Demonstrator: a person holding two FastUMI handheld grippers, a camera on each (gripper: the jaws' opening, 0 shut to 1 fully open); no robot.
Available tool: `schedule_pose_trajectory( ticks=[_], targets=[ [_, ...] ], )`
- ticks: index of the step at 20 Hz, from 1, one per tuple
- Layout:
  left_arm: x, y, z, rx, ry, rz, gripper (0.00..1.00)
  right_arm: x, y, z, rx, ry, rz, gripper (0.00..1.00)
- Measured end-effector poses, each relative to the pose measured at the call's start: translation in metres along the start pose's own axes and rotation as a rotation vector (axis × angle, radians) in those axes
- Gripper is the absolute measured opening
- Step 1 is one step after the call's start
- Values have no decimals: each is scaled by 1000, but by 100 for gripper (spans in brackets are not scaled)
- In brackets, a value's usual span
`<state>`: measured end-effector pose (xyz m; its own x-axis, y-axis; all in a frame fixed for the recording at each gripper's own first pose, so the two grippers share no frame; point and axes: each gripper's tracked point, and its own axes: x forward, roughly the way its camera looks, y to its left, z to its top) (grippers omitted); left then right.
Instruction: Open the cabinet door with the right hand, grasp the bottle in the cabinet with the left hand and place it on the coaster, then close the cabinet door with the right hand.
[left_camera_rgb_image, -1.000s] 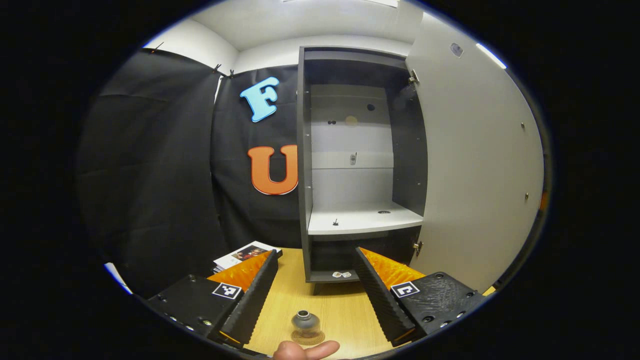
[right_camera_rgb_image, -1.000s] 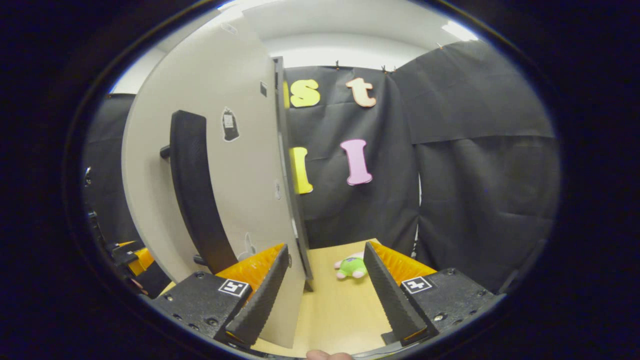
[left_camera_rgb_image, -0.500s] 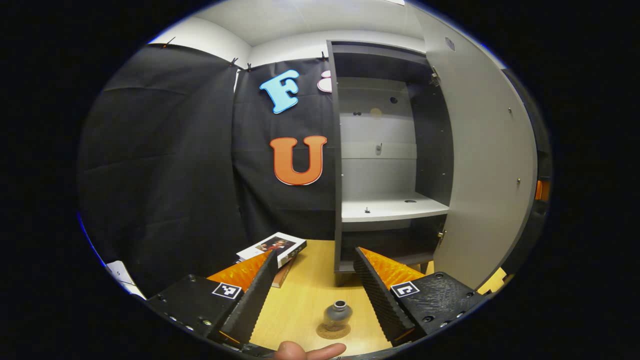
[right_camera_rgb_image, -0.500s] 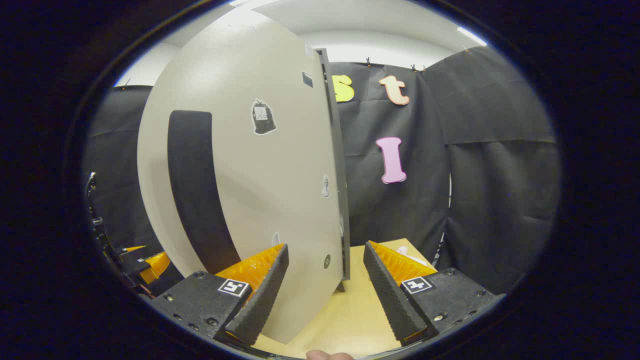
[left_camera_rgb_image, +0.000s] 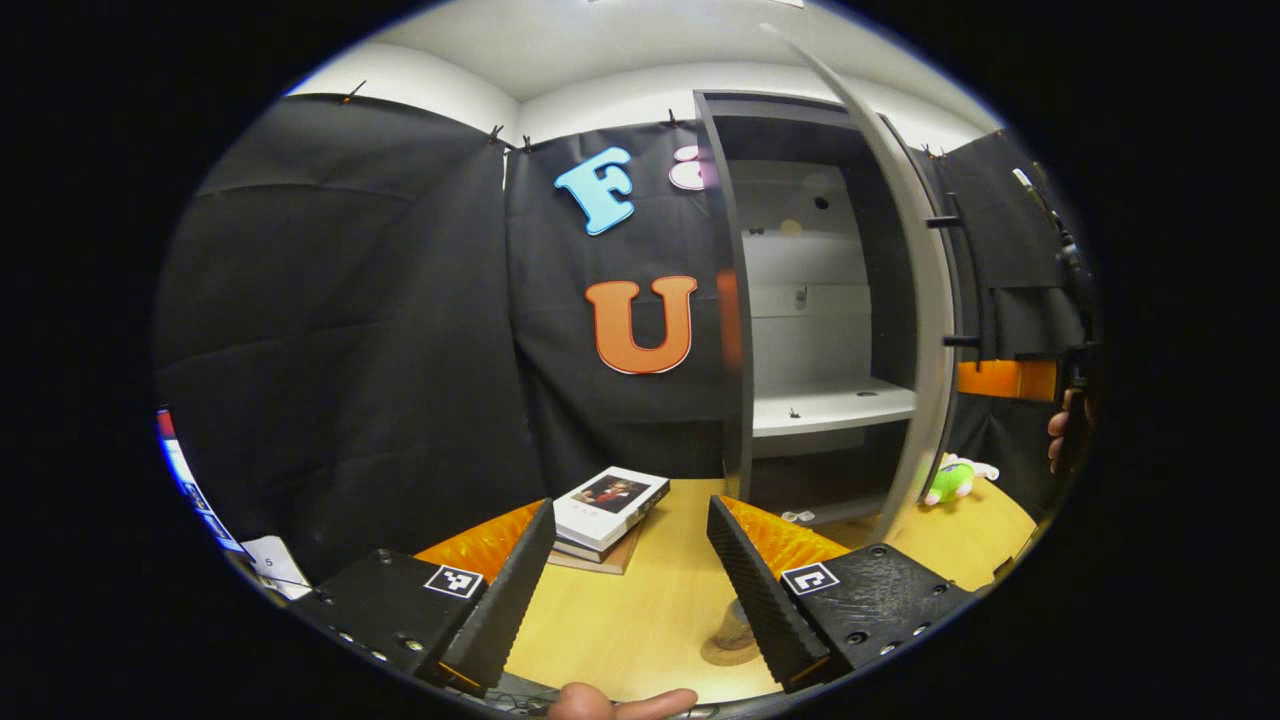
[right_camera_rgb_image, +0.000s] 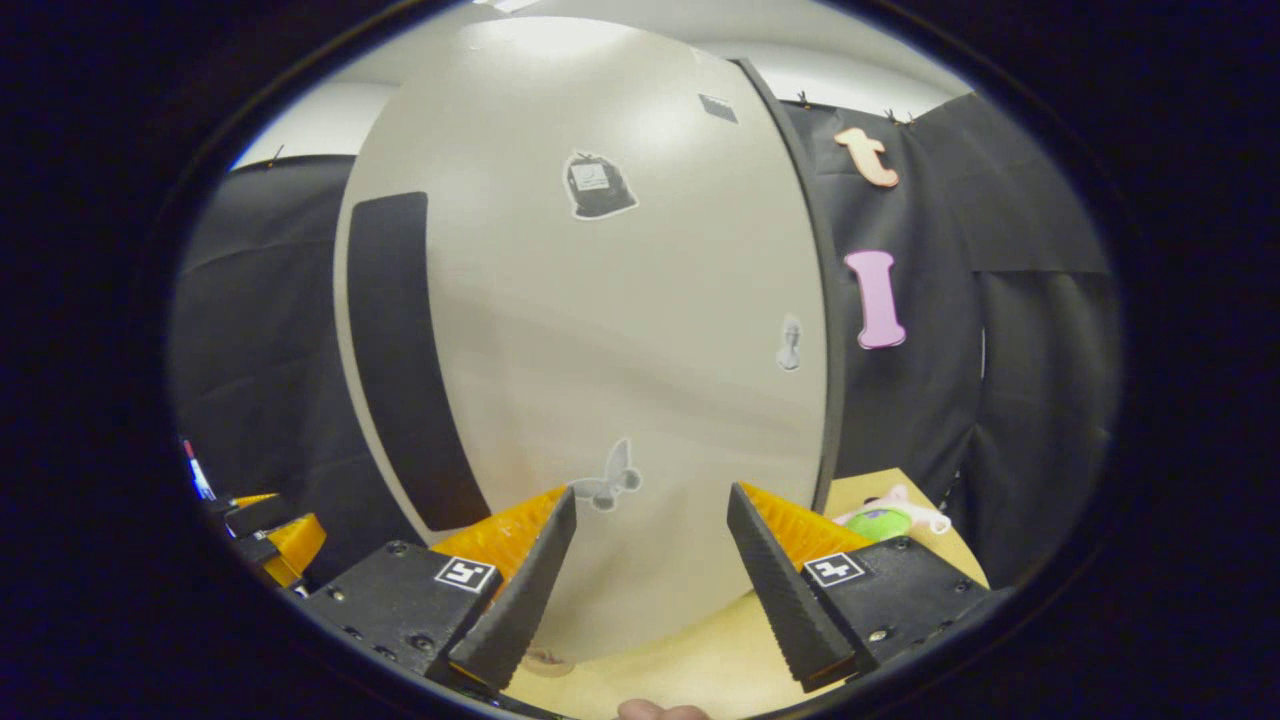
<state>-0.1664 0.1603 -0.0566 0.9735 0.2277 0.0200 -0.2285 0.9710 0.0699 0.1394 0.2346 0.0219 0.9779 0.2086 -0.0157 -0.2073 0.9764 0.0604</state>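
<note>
The small grey bottle (left_camera_rgb_image: 737, 625) stands upright on the round cork coaster (left_camera_rgb_image: 722, 656) on the wooden table, partly hidden behind one finger of my left gripper (left_camera_rgb_image: 630, 590). That gripper is open, holds nothing and hangs a little above the table. The grey cabinet (left_camera_rgb_image: 735, 300) shows an empty white shelf (left_camera_rgb_image: 835, 405). Its door (left_camera_rgb_image: 925, 320) stands partly swung in. In the right gripper view the door's pale outer face (right_camera_rgb_image: 620, 330) with its black handle bar (right_camera_rgb_image: 395, 350) is close ahead. My right gripper (right_camera_rgb_image: 645, 590) is open just before the door.
A stack of books (left_camera_rgb_image: 610, 500) lies on the table (left_camera_rgb_image: 620, 620) left of the cabinet. A green plush toy (left_camera_rgb_image: 950, 480) lies to the cabinet's right, also in the right gripper view (right_camera_rgb_image: 880, 520). Black cloth walls surround the table.
The door has swung from wide open to partly shut, with my right gripper following its outer face. My left gripper view has turned left; the bottle now sits by its right finger.
</note>
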Motion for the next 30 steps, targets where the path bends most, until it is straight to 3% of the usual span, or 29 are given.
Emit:
schedule_pose_trajectory(
  ticks=[3, 7, 16, 19, 26, 30],
  targets=[
    [-11, 12, -2, 26, -5, 26, 93, -2, 13, 0, -18, -6, 18, 97],
    [-15, 1, -7, 35, -1, -9, 93, -11, 2, -2, -5, 10, -2, 97],
    [-8, -89, 1, 40, -56, -241, 93, -118, -90, 6, 8, -46, -236, 97],
    [-6, -114, 10, 36, -73, -280, 93, -144, -115, 9, 5, -65, -284, 97],
    [1, -153, 45, 30, -86, -240, 93, -132, -143, 14, -3, -79, -220, 97],
    [9, -159, 53, 43, -73, -176, 92, -113, -157, 20, 22, -83, -176, 97]
  ],
)
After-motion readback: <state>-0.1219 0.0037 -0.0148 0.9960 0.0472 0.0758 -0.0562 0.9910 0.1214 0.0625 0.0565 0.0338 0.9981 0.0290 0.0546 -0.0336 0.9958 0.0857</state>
